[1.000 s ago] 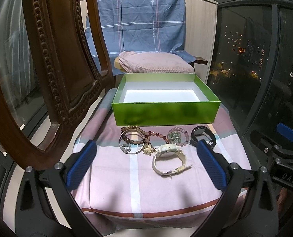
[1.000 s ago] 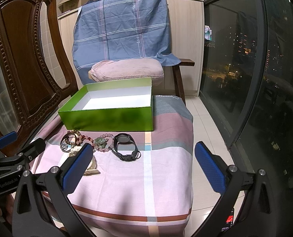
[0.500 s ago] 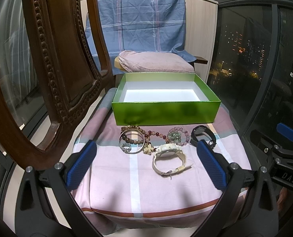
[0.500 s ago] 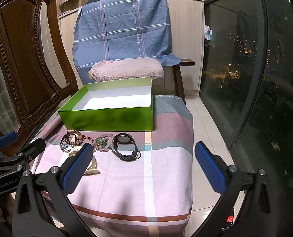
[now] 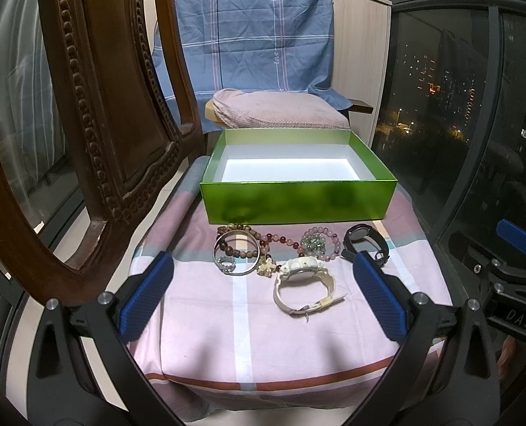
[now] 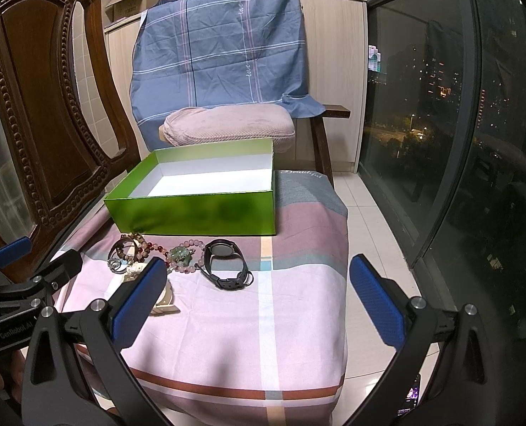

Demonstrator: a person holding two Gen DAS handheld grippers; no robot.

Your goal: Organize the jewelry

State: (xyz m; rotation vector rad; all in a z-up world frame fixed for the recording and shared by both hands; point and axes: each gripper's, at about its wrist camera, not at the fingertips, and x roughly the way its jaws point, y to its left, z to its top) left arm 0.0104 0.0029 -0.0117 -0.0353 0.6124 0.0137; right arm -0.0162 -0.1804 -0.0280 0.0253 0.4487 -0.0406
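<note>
The jewelry sits in a loose row ahead of both my claws, on the pink plaid cloth (image 5: 241, 323), just in front of the green box (image 5: 295, 200). From the left wrist camera I see a silver bangle (image 5: 236, 254) overlapping a brown bead bracelet (image 5: 243, 248), with a red-and-pink bead strand (image 5: 280, 239) running beside them, then a pale pink bead bracelet with a green charm (image 5: 316, 245), and a black watch (image 5: 366, 243) farthest toward my right finger. The white watch (image 5: 303, 284) lies nearest to me, roughly midway between the left claw's fingers but beyond their tips. A small flower-shaped charm (image 5: 266, 266) touches its left side.

The box stands open behind the row; its white floor holds nothing I can make out.

My left gripper (image 5: 261, 296) is spread wide and holds nothing, its blue pads well clear of the cloth's contents. My right gripper (image 6: 257, 296) is likewise spread and carrying nothing; in its view the black watch (image 6: 225, 262) lies ahead between the fingers, and the white watch is mostly hidden behind its left pad (image 6: 138, 298).

Compared with a second ago and half a second ago, I find no difference: both claws sit at the same spot with the same spread, and every piece lies where it did.

A carved wooden chair (image 5: 96, 106) stands to the left of my left claw, and a blue plaid sheet (image 6: 220, 53) hangs beyond the box.
</note>
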